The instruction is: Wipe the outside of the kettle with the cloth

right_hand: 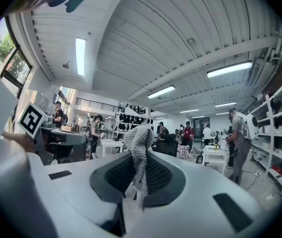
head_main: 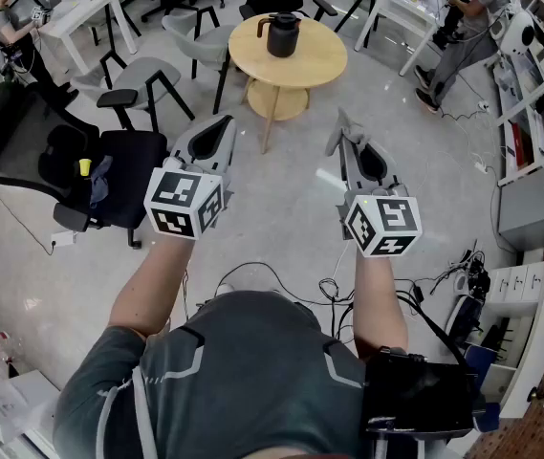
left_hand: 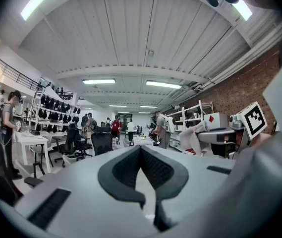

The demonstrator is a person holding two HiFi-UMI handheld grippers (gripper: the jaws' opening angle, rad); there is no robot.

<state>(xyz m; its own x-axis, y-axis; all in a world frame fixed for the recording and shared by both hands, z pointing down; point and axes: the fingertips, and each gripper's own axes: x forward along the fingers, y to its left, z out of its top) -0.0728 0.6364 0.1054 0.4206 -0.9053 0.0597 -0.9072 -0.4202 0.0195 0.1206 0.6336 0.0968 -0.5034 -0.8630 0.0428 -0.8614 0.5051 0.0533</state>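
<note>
A black kettle [head_main: 281, 34] stands on a round wooden table [head_main: 315, 63], far ahead of both grippers. The right gripper [head_main: 341, 130] is held level over the floor, shut on a grey knitted cloth [right_hand: 140, 148]. The cloth sticks up between the right gripper's [right_hand: 140, 158] dark pads and hangs from its tip [head_main: 335, 145]. To its left, at the same height, the left gripper [head_main: 225, 128] is shut with nothing in it. Its pads meet in the left gripper view [left_hand: 141, 151]. That view also catches the cloth [left_hand: 194, 139] at the right.
A black office chair [head_main: 66, 165] stands at the left, and grey chairs [head_main: 152, 79] are near the table. Cables [head_main: 281, 280] lie on the floor by my feet. White shelving [head_main: 539, 161] lines the right side. People stand at desks in the far corners.
</note>
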